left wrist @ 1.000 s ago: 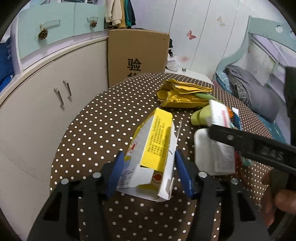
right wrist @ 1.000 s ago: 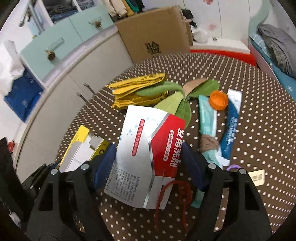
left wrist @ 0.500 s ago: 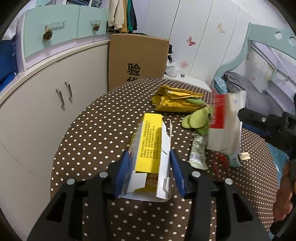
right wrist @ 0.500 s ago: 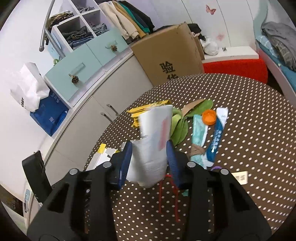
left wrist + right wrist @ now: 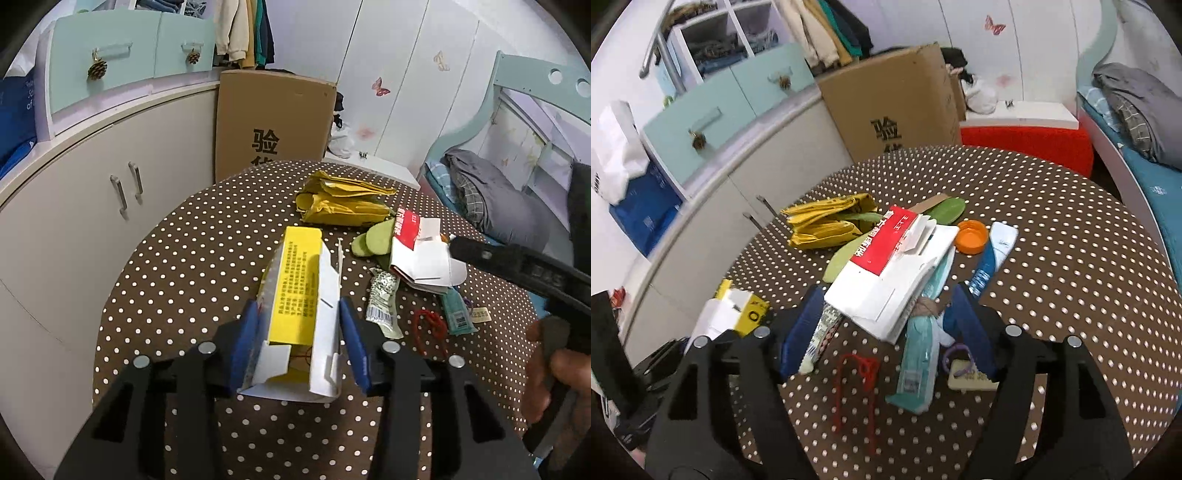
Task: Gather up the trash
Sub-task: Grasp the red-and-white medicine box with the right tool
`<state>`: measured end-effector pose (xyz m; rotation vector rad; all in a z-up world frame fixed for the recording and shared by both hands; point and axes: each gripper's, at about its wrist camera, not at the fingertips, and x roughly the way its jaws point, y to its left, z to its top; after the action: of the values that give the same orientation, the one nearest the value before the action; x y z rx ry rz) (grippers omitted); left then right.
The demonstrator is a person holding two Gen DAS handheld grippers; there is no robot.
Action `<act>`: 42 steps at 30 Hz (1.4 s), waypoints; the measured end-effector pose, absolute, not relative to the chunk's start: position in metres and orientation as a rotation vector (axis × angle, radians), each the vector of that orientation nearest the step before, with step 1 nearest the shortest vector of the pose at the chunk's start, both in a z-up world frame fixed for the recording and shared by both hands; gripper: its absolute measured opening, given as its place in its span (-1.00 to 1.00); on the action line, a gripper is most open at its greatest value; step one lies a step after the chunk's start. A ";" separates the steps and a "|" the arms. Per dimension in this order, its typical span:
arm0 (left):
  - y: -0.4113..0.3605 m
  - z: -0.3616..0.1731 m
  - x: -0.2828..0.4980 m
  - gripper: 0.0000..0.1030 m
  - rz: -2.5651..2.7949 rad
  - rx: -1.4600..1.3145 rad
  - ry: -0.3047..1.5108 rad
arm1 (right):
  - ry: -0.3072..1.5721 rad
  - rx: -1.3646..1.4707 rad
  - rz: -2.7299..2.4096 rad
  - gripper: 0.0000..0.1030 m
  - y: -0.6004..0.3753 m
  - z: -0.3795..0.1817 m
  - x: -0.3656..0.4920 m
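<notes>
Polka-dot worktop (image 5: 1071,229) now carries the red-and-white carton (image 5: 894,266) beside the yellow bags (image 5: 827,221): the right claw (image 5: 886,325) has let go and gapes, while the left claw (image 5: 299,332) still pinches the yellow carton (image 5: 299,291).

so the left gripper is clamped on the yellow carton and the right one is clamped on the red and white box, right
Only half right. The left gripper does clamp the yellow carton, but the right wrist view shows the right gripper open, and the red and white box lies on the trash pile.
</notes>
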<state>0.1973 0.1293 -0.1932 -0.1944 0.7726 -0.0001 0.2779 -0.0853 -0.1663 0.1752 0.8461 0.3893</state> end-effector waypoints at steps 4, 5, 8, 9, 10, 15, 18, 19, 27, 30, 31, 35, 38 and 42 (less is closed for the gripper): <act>0.132 -0.195 0.197 -0.14 -0.006 -0.202 0.779 | 0.890 0.103 0.362 0.14 -0.065 -0.181 0.301; 0.132 -0.196 0.197 -0.14 -0.007 -0.202 0.780 | 0.895 0.071 0.344 -0.29 -0.061 -0.184 0.303; 0.132 -0.198 0.196 -0.14 -0.009 -0.200 0.784 | 0.880 0.056 0.358 -0.62 -0.058 -0.184 0.300; 0.132 -0.198 0.195 -0.14 -0.009 -0.201 0.784 | 0.869 0.056 0.370 -0.71 -0.059 -0.181 0.297; 0.133 -0.199 0.195 -0.14 -0.010 -0.202 0.782 | 0.859 0.059 0.377 -0.75 -0.060 -0.179 0.293; 0.130 -0.197 0.194 -0.14 -0.014 -0.211 0.779 | 0.840 0.104 0.430 -0.95 -0.070 -0.170 0.281; 0.128 -0.195 0.192 -0.14 -0.016 -0.212 0.774 | 0.827 0.125 0.460 -0.97 -0.078 -0.164 0.273; 0.127 -0.194 0.192 -0.14 -0.016 -0.212 0.772 | 0.819 0.130 0.469 -0.97 -0.082 -0.162 0.270; 0.115 -0.174 0.186 -0.14 -0.024 -0.195 0.731 | 0.732 0.199 0.520 -0.97 -0.114 -0.131 0.246; 0.104 -0.162 0.186 -0.14 -0.039 -0.185 0.709 | 0.681 0.219 0.519 -0.97 -0.131 -0.111 0.239; 0.099 -0.156 0.185 -0.14 -0.047 -0.179 0.700 | 0.666 0.223 0.517 -0.97 -0.137 -0.105 0.237; 0.078 -0.139 0.187 -0.14 -0.087 -0.164 0.672 | 0.605 0.249 0.499 -0.97 -0.169 -0.080 0.226; 0.053 -0.124 0.190 -0.14 -0.132 -0.141 0.650 | 0.570 0.275 0.479 -0.97 -0.199 -0.067 0.218; 0.015 -0.111 0.198 -0.14 -0.194 -0.115 0.635 | 0.527 0.311 0.430 -0.97 -0.246 -0.053 0.208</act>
<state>0.1975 0.0147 -0.1111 -0.1155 0.6346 -0.1936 0.2076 -0.2464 -0.0535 0.3114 0.5269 0.4302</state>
